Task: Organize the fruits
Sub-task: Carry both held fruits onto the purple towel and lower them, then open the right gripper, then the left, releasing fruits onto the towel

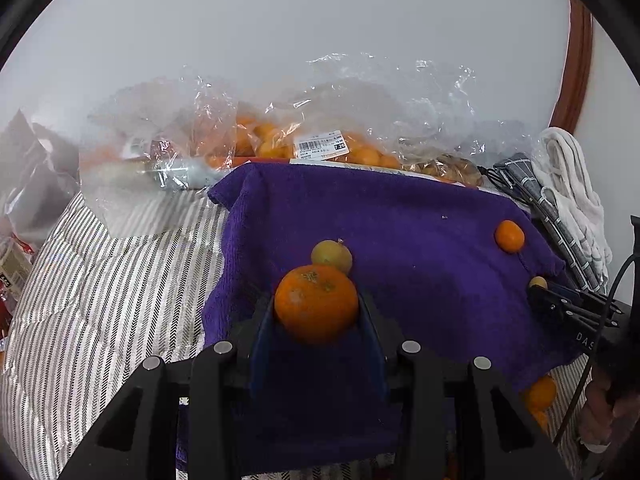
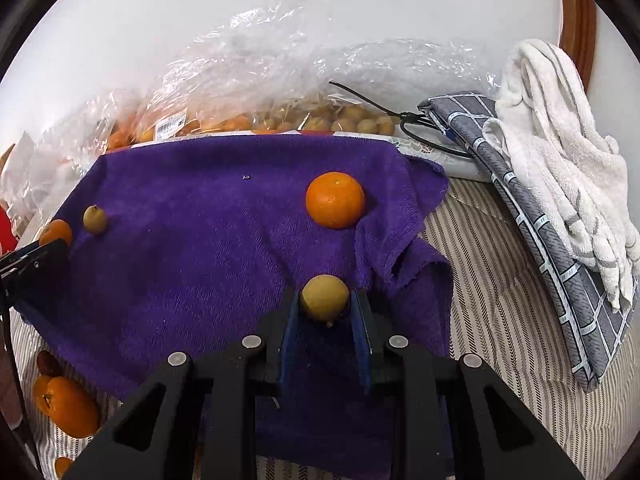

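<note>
Left wrist view: left gripper (image 1: pixel 316 312) is low over the purple towel (image 1: pixel 400 220), pointing toward the wall, blue pads (image 1: pixel 262 336) pressed on both sides of a tangerine (image 1: pixel 316 304), jaws moderately wide to fit it. Small yellow-green fruit (image 1: pixel 332 256) sits on the towel just behind, touching or nearly touching the tangerine. Second tangerine (image 1: pixel 509 236) lies near the towel's right edge. Right wrist view: right gripper (image 2: pixel 325 308) is also low over the towel, aimed at the wall, jaws narrow, clamped on a small round tan fruit (image 2: pixel 325 303), stem end facing the camera. The second tangerine lies ahead of it on the towel, apart from the gripper. Clear plastic bags (image 2: pixel 248 80) of orange and tan fruit lie along the wall behind the towel. White towel (image 2: pixel 560 140) and grey patterned cloth (image 2: pixel 540 232) are piled at right on the striped sheet (image 2: pixel 500 320). More tangerines (image 2: pixel 68 404) lie off the towel's lower left edge.
</note>
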Motion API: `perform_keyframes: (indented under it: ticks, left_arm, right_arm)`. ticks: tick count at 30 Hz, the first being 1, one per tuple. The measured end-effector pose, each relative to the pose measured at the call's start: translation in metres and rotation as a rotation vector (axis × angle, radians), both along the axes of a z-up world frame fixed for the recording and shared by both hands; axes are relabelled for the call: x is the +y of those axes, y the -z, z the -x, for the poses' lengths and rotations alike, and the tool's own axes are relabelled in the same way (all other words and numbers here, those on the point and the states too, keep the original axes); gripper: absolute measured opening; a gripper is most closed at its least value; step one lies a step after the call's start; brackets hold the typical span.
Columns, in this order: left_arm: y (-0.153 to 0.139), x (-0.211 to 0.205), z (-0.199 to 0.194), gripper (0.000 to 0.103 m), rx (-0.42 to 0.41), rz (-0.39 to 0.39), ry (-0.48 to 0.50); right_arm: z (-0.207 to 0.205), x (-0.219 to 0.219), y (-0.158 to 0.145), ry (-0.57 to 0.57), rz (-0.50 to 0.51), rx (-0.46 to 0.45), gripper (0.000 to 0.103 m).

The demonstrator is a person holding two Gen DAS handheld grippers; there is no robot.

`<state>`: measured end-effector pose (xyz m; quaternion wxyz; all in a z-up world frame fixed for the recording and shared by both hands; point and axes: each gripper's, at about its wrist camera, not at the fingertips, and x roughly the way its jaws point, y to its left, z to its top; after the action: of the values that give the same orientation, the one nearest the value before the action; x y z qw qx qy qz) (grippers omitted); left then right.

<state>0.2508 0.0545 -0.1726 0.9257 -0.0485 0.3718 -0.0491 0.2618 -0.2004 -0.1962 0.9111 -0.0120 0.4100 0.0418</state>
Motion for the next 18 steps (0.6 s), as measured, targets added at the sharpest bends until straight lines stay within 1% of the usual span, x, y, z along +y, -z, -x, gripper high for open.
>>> perform_keyframes:
  ticks: [1, 3, 7, 9, 11, 14, 16, 17, 18]
  left_arm:
    - [0.000, 0.000, 0.000, 0.039, 0.000, -0.001, 0.002]
    - [0.000, -0.001, 0.001, 0.039, -0.001, -0.004, 0.002]
    - [0.001, 0.000, -0.001, 0.039, 0.006, -0.002, 0.001]
    - [0.002, 0.001, -0.001, 0.039, 0.009, 0.004, 0.001]
    - [0.002, 0.001, -0.001, 0.039, 0.009, 0.008, 0.001]
    - [0.001, 0.001, 0.000, 0.039, 0.007, 0.012, -0.002]
    - [-0.001, 0.000, 0.001, 0.039, 0.000, 0.006, -0.002]
    - [-0.002, 0.000, 0.002, 0.040, -0.013, 0.004, -0.001]
    - [-0.004, 0.000, 0.003, 0.041, -0.025, 0.004, 0.001]
  right_arm:
    - [0.001, 0.000, 0.000, 0.001, 0.002, -0.001, 0.030]
    - [0.002, 0.001, -0.001, 0.002, 0.007, -0.006, 0.038]
    - [0.006, 0.003, -0.003, -0.007, 0.006, -0.019, 0.046]
    - [0.009, 0.004, -0.004, -0.016, 0.007, -0.025, 0.054]
    - [0.012, 0.005, -0.005, -0.026, 0.004, -0.031, 0.057]
    - [0.014, 0.006, -0.009, -0.033, -0.011, -0.035, 0.057]
    - [0.018, 0.005, -0.015, -0.035, -0.026, -0.059, 0.061]
    - [0.019, 0.004, -0.019, -0.034, -0.038, -0.072, 0.066]
    - [0.021, 0.003, -0.022, -0.030, -0.054, -0.083, 0.067]
